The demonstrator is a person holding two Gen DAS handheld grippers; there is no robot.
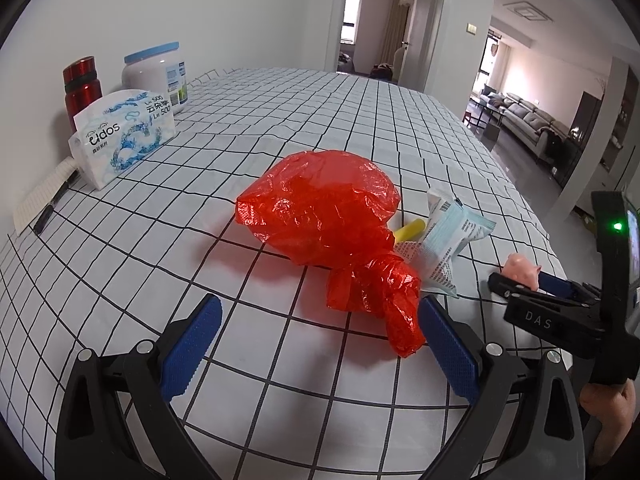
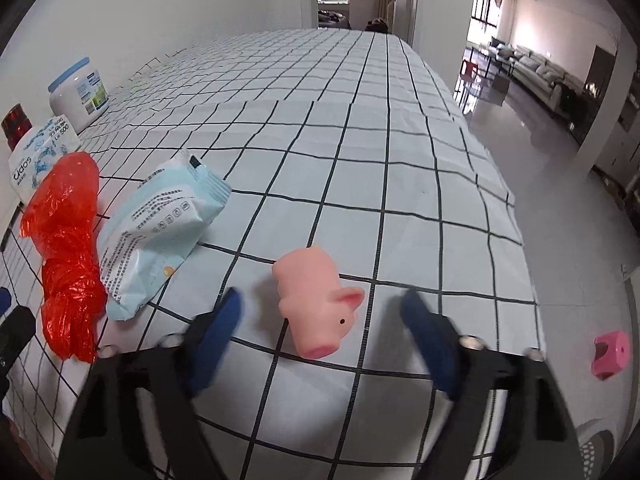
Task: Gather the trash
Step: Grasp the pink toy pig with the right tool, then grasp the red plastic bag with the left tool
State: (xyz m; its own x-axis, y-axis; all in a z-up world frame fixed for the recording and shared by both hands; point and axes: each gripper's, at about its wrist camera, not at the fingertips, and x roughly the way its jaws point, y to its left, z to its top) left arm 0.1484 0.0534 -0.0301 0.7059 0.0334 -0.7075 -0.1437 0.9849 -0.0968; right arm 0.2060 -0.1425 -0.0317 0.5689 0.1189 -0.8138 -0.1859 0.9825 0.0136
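A knotted red plastic bag [image 1: 320, 216] lies on the checked tablecloth [image 1: 280, 128]; it also shows in the right wrist view [image 2: 66, 240]. My left gripper [image 1: 320, 336] is open, with the bag's knotted tail just inside its right finger. A light blue wrapper [image 1: 452, 236] and a yellow item [image 1: 410, 229] lie behind the bag. The wrapper also shows in the right wrist view [image 2: 160, 228]. A pink toy pig [image 2: 316, 300] lies between the fingers of my open right gripper [image 2: 320, 320], untouched. The right gripper also shows in the left wrist view [image 1: 532, 284].
A tissue pack [image 1: 120, 132], a red bottle [image 1: 80, 84], a white jar with a blue lid [image 1: 160, 76], a pen [image 1: 56, 204] and a white comb-like strip [image 1: 40, 196] sit along the left wall. A pink object [image 2: 610, 354] lies beyond the table's right edge.
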